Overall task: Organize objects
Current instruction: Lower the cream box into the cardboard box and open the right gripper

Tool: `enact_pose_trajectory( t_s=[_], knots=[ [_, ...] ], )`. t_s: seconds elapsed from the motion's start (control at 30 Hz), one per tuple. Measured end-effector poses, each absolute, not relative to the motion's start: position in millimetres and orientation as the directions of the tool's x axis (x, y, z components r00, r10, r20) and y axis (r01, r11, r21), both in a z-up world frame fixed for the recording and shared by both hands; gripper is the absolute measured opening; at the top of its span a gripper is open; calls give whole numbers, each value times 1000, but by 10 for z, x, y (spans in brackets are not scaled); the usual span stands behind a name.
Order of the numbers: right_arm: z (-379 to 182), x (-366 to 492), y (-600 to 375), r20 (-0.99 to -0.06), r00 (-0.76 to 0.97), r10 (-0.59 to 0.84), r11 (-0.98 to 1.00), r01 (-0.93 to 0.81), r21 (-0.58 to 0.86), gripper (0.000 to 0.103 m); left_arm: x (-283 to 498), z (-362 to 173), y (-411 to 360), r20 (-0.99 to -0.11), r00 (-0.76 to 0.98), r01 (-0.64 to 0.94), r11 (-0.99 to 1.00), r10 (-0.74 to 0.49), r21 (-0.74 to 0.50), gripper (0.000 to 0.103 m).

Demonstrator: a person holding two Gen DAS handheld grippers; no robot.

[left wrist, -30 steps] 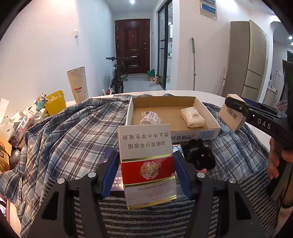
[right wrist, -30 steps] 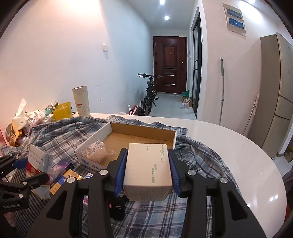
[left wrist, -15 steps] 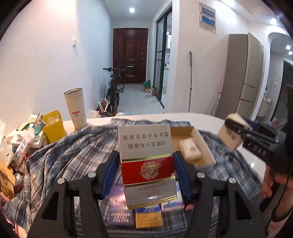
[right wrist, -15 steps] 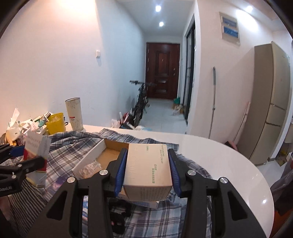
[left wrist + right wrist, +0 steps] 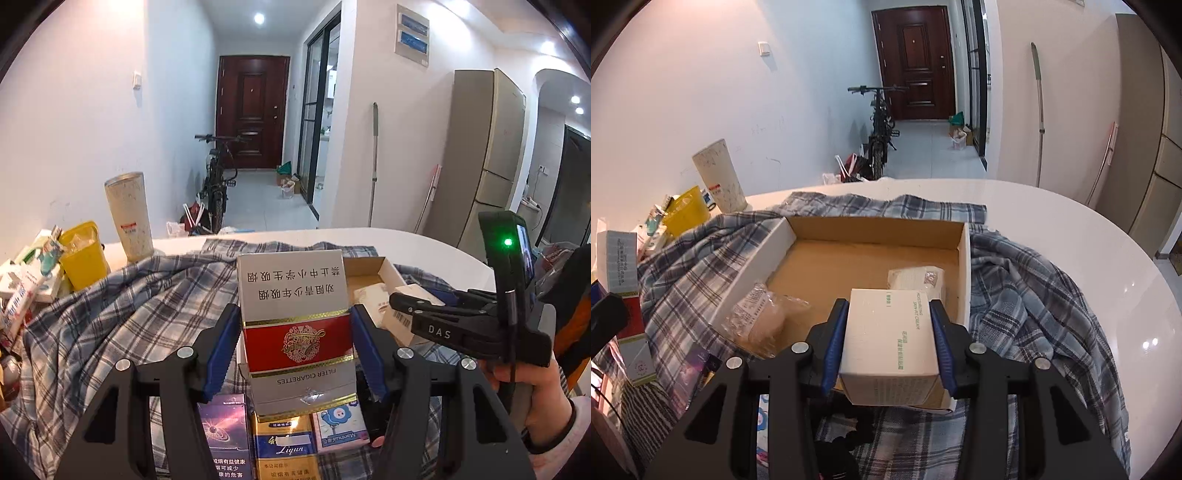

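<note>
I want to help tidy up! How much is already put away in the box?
Two wrapped packets already lie in the cardboard tray. The right gripper holds a white cream box over it; the left gripper holds a cigarette carton. Three small packs wait on the plaid cloth.

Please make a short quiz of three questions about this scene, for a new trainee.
1. True or false: the left gripper holds a cigarette carton.
2. What does the right gripper hold? A) cup B) white box C) bag
3. How many packets lie in the tray?

Key: 1 true. 2 B, the white box. 3 two: a clear packet and a white packet.
</note>
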State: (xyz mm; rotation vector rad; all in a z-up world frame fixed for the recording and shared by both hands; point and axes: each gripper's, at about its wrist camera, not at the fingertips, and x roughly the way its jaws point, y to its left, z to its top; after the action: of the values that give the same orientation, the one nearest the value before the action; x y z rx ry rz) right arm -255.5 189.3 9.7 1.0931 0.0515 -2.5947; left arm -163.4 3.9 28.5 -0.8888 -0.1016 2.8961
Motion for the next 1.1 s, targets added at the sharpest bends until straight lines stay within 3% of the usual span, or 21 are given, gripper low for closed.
enact_pose_trajectory(
  t_s=[0.7, 0.73, 0.83, 0.93, 1.1],
  knots=[
    [-85, -2700, 2028, -680, -693, -238, -968, 227, 108, 44, -1682, 210, -17, -568, -814, -74, -992, 119, -103, 63],
    [-86, -2696, 2028, -680, -691, -244, -967, 230, 114, 46, -1678, 205, -9, -568, -814, -71, -992, 119, -105, 63],
    [-33, -2660, 2057, -652, -710, -267, -962, 230, 144, 68, -1679, 208, -13, -570, -813, -68, -992, 119, -110, 63],
    [83, -2591, 2107, -604, -752, -264, -964, 218, 149, 68, -1718, 229, -24, -581, -804, -74, -991, 125, -111, 63],
    [251, -2509, 2197, -525, -822, -221, -975, 185, 122, 83, -1962, 373, 24, -604, -783, -126, -989, 149, -81, 63]
  ],
)
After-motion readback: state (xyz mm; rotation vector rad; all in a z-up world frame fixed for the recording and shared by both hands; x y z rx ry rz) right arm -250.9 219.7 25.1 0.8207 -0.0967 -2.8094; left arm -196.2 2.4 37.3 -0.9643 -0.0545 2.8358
